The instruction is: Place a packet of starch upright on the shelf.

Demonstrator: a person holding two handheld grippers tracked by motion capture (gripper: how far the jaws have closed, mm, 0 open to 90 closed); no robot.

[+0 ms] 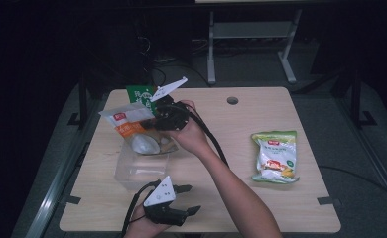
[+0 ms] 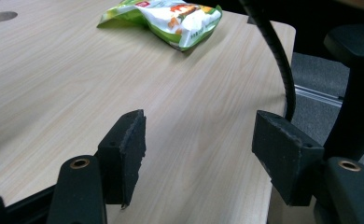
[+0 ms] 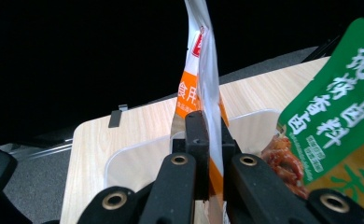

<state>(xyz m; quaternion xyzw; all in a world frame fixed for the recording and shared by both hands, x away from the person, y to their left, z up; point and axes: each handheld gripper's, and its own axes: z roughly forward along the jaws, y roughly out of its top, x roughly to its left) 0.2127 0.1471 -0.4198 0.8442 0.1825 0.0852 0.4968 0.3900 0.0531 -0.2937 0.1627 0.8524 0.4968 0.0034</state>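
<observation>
Orange packet (image 3: 207,88) pinched edge-on in my right fingers (image 3: 211,140), hanging over clear tub (image 1: 141,168) beside green packet (image 3: 343,107). Left fingers (image 2: 199,156) spread, idle above desk (image 2: 54,84). Risk: thin film slips, packet lands outside tub.

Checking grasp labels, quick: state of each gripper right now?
Left gripper: open, holding nothing, low over the table.
Right gripper: shut on the orange-and-white packet, held over the clear plastic bin.
</observation>
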